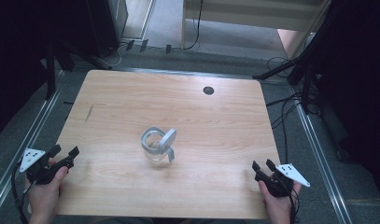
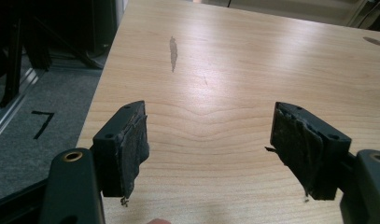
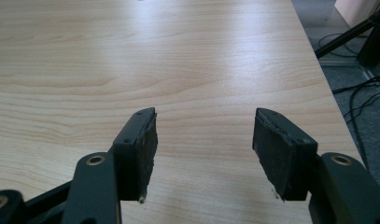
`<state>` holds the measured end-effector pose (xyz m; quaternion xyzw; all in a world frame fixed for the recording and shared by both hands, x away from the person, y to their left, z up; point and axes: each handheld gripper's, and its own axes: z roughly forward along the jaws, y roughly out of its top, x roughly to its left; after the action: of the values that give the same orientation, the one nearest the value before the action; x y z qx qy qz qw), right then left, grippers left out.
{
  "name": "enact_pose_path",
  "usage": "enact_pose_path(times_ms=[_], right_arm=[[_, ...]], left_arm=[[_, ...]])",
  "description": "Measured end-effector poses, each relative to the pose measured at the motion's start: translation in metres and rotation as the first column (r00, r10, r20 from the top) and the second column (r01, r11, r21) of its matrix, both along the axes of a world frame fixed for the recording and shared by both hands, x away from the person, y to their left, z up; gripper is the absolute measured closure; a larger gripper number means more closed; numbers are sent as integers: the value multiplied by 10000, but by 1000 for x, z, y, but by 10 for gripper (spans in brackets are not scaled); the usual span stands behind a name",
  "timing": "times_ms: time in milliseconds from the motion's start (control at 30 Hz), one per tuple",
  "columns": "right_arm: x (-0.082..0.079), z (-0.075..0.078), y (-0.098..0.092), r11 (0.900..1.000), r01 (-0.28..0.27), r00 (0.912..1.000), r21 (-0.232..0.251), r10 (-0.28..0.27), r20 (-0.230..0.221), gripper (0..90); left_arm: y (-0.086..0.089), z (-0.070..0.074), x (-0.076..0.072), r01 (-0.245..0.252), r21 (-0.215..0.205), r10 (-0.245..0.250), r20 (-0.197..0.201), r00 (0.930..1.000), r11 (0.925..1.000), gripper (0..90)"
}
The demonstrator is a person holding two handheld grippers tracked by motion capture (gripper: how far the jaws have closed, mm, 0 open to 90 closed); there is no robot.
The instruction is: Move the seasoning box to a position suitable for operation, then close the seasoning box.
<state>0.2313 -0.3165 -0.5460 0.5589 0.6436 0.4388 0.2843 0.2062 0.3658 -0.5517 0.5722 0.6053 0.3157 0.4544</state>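
Where the wooden table (image 1: 131, 100) meets its near left corner, held low in the person's left hand (image 1: 44, 196): left gripper (image 1: 64, 152), jaws spread wide, nothing between them, grey three-cornered plate (image 1: 31, 157) on top. Pointed forward and slightly toward the table's middle. Seen from its own camera, worn black pads (image 2: 134, 144) hanging over bare wood, a dark streak (image 2: 172, 52) in the grain farther ahead, grey floor (image 2: 33, 126) beyond the left edge.

Near the middle of the table, well apart from both grippers and roughly between them: a clear glass jar (image 1: 154, 144), standing upright, mouth upward. Contents impossible to make out; looks see-through with nothing obvious inside. Hinged grey-rimmed lid (image 1: 167, 138) swung open, tipped up on edge at the jar's right side, with a pale strap or clasp (image 1: 171, 155) hanging down from it. Long axis of the jar vertical; lid facing roughly left, toward the mouth.

Farther back and right of the jar, a small dark round hole (image 1: 208, 90) in the tabletop.

At the near right corner, held in the right hand (image 1: 277, 203): right gripper (image 1: 263, 165), likewise released, jaws parted and empty, angled forward and a little left. From its own camera, pads (image 3: 145, 149) over plain wood, table edge and black cables (image 3: 360, 98) on the floor off to the right.
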Motion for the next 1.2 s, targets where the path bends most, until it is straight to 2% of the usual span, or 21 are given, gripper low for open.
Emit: enact_pose_path(times_ms=[67,200,333,400,467,667,800,933,1033,1100,1200], right_arm=[[0,0,-2,9997,-49,10000,249,50,-22,446],[-3,0,-3,9992,-88,9995,399,76,299,567],[-6,1,-2,9989,-29,9991,468,9,427,650],[-7,5,-1,9969,117,9990,773,-151,430,694],[-7,8,1,9946,178,9986,1020,-227,469,729],[-7,16,18,9983,-90,9985,584,58,551,842],[-7,20,28,9964,-419,9976,741,376,577,875],[-9,27,42,9901,-806,9955,1150,743,581,873],[-11,31,59,9854,-1289,9906,1115,1226,613,856],[-11,34,71,9787,-1685,9848,1174,1620,634,840],[-12,39,89,9703,-2028,9778,1317,1935,801,826]], left_arm=[[0,0,1,-57,11,58,-19,10000,10000,296],[-1,0,1,-134,130,134,45,9999,9998,332],[-5,1,-1,-29,516,19,199,9998,9987,430],[-7,1,-2,40,566,-51,192,9998,9984,475],[-7,1,-2,139,489,-152,258,9996,9987,497],[-8,2,-4,250,427,-262,290,9992,9988,511],[-12,5,-5,340,490,-356,326,9988,9982,530],[-21,10,-2,691,-104,-687,406,9968,9976,566],[-34,14,4,1297,-541,-1276,398,9910,9901,636],[-46,16,8,1734,-615,-1716,332,9846,9829,684],[-64,20,13,2368,-643,-2351,327,9714,9694,717]])
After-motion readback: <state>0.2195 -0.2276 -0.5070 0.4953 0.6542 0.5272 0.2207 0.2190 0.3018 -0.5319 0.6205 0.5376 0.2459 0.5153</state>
